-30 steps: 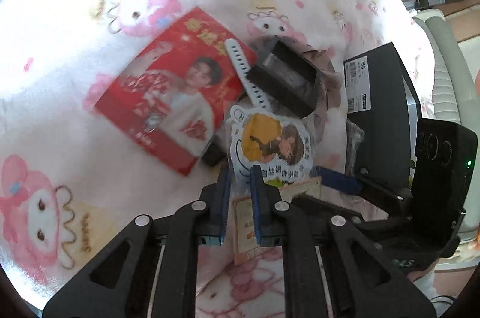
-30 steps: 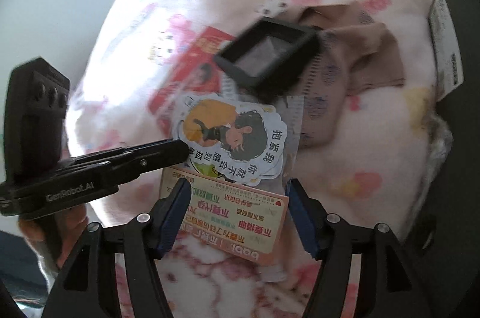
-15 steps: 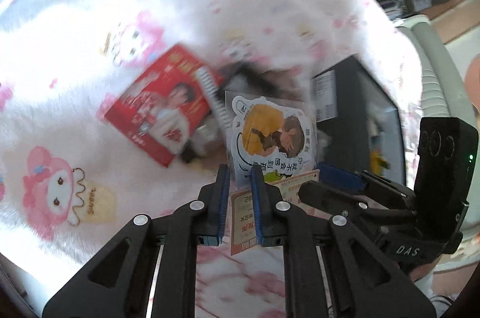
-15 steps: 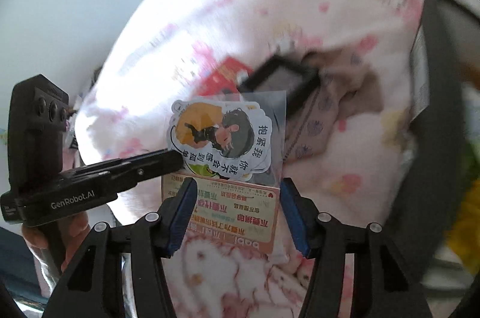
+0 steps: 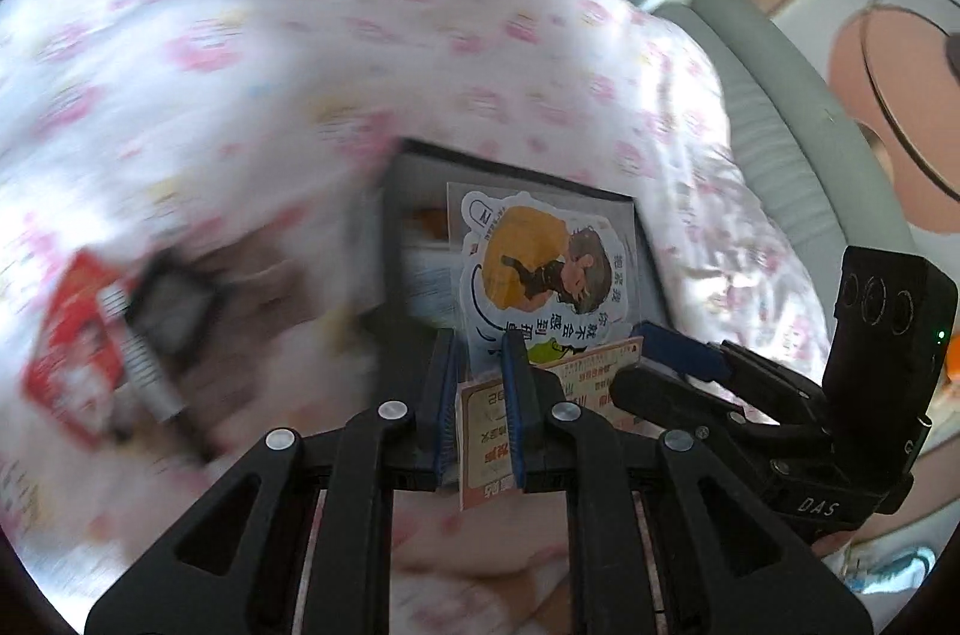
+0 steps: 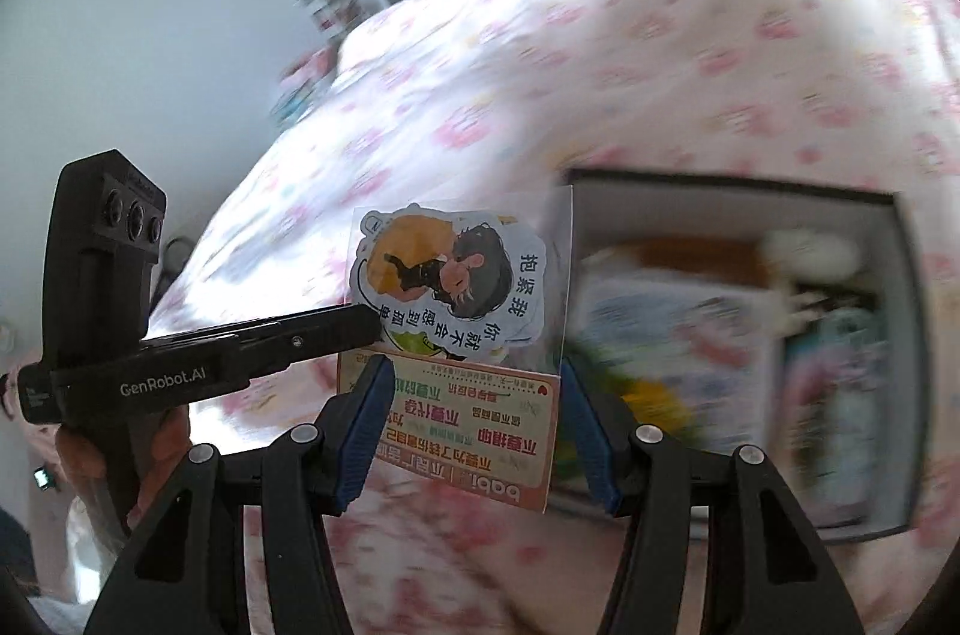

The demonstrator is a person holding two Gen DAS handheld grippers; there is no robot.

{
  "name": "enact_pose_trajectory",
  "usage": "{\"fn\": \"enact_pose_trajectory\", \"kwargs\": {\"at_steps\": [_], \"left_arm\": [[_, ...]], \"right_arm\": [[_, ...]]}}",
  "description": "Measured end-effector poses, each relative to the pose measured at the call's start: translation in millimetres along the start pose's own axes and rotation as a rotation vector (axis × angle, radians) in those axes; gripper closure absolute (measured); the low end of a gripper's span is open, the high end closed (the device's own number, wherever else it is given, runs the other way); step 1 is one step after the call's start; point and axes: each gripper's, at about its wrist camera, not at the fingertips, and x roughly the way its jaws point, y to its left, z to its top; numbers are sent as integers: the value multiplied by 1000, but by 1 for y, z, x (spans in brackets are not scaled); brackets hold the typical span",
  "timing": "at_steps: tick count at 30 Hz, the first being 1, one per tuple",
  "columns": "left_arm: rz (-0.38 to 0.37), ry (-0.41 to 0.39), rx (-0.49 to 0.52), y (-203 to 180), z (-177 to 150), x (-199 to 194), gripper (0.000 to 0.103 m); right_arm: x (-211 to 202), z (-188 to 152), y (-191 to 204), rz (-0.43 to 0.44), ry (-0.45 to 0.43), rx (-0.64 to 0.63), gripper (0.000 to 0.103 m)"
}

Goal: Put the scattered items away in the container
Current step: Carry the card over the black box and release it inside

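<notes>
L gripper [image 5: 480, 389] clamped on edge of sticker pack [image 5: 540, 269], held upright in air. R gripper [image 6: 474, 431] jaws just been closing in, now bracketing pack's card [image 6: 456, 431]; pad contact looks likely, can't confirm. Step: carrying pack to container [image 6: 900, 335], black box on bed [image 6: 660, 65], already part filled. Pack near box's left rim, not yet over it. Next: shift over opening, lower, let go both. Red booklet [image 5: 66, 371] + small black tray [image 5: 174, 305] left on bed.
</notes>
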Motion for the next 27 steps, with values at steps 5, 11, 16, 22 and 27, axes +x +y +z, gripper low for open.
{"fn": "enact_pose_trajectory", "kwargs": {"at_steps": [5, 11, 16, 22, 27], "left_arm": [[4, 82, 43, -44, 28, 77, 91], [60, 204, 64, -60, 23, 154, 90], [109, 249, 78, -63, 17, 182, 86], [198, 286, 79, -60, 16, 201, 85], [166, 236, 71, -67, 16, 185, 85]], "right_arm": [[-15, 10, -62, -117, -20, 10, 50], [8, -2, -138, -158, 41, 109, 50], [33, -10, -168, -163, 108, 165, 50], [59, -13, -179, -228, 177, 142, 50], [41, -11, -183, -248, 89, 163, 50]]}}
